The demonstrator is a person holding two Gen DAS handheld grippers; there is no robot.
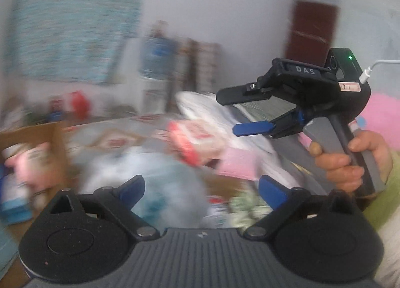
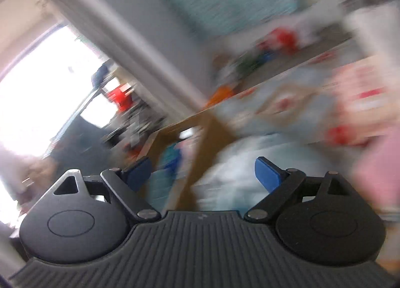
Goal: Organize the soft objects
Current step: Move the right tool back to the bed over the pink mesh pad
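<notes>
Both views are heavily motion-blurred. My left gripper (image 1: pixel 201 191) is open and empty above a pale blue-white soft bundle (image 1: pixel 162 188). A pink soft item (image 1: pixel 237 163) and a red-and-white packet (image 1: pixel 195 142) lie beyond it. My right gripper (image 1: pixel 230 113) shows in the left wrist view, held in a hand at the right, jaws open and empty, pointing left above the pile. In its own view the right gripper (image 2: pixel 203 170) is open over the edge of a cardboard box (image 2: pixel 200 143) and a pale blue soft bundle (image 2: pixel 237 163).
A cardboard box (image 1: pixel 57 143) at the left holds a pink soft toy (image 1: pixel 27 165). A patterned cloth (image 2: pixel 287 98) covers the surface. A pink pillow (image 1: pixel 382 118) lies at the far right. A bright window (image 2: pixel 42 88) is at the left.
</notes>
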